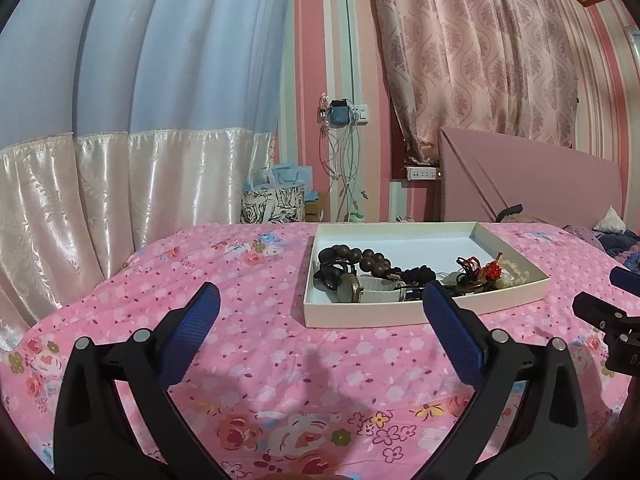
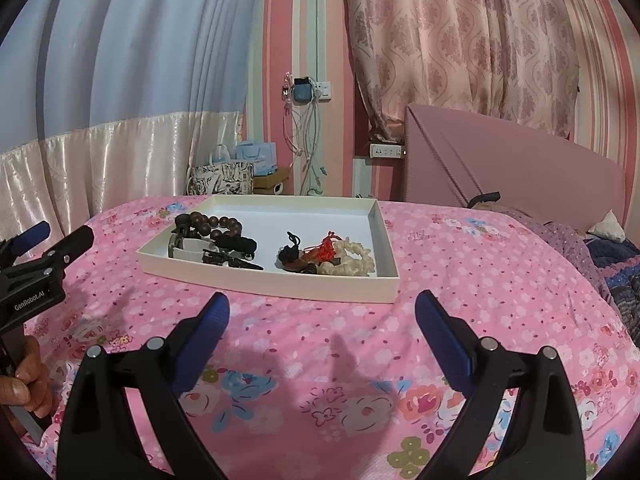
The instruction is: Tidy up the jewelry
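both grippers, left gripper (image 1: 320, 312) and right gripper (image 2: 322, 320), hover with fingers spread wide and empty over the floral pink bed (image 2: 480, 280). ahead, unobstructed, a shallow white cardboard tray (image 2: 280, 280) holds dark wooden beads (image 2: 208, 222), a cream bracelet (image 2: 356, 258) and a red tassel (image 2: 326, 250).

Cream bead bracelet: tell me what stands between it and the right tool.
Only the tray's near wall. The cream bead bracelet lies behind it; open bedspread separates the wall from the open right tool.
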Available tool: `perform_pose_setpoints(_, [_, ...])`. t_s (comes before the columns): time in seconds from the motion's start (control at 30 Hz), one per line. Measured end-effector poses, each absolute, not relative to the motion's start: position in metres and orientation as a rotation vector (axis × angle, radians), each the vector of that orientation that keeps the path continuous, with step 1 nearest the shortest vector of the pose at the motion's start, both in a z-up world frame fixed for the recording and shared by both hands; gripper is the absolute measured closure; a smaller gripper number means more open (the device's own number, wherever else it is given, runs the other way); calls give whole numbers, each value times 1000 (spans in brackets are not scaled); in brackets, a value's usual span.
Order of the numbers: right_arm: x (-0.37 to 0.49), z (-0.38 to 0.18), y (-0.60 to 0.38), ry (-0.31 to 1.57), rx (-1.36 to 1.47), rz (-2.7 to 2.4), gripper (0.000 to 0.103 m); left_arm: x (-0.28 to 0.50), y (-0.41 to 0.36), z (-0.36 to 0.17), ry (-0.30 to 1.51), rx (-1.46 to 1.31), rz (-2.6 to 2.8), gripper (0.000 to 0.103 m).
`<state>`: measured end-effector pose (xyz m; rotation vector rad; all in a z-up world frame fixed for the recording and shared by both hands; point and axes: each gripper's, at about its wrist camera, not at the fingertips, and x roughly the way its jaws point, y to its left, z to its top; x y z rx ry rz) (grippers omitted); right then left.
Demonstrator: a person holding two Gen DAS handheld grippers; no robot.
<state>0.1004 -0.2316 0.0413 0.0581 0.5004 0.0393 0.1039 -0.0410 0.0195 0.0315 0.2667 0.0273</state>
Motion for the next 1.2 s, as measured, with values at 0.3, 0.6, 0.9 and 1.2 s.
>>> perform_pose_setpoints(0.3, [102,40,-234,506,66,40,9,103,-46,20,274,62,46,3])
perform_pose_setpoints(0.6, [102,40,-234,505,71,40,9,103,-45,20,266,44,47,3])
perform_pose_setpoints(0.9, [104,39,-230,524,66,49,9,103,-45,20,272,44,49,3])
perform_pose_setpoints(1.2, [106,38,-228,532,60,37,9,97,-44,21,272,35,55,3])
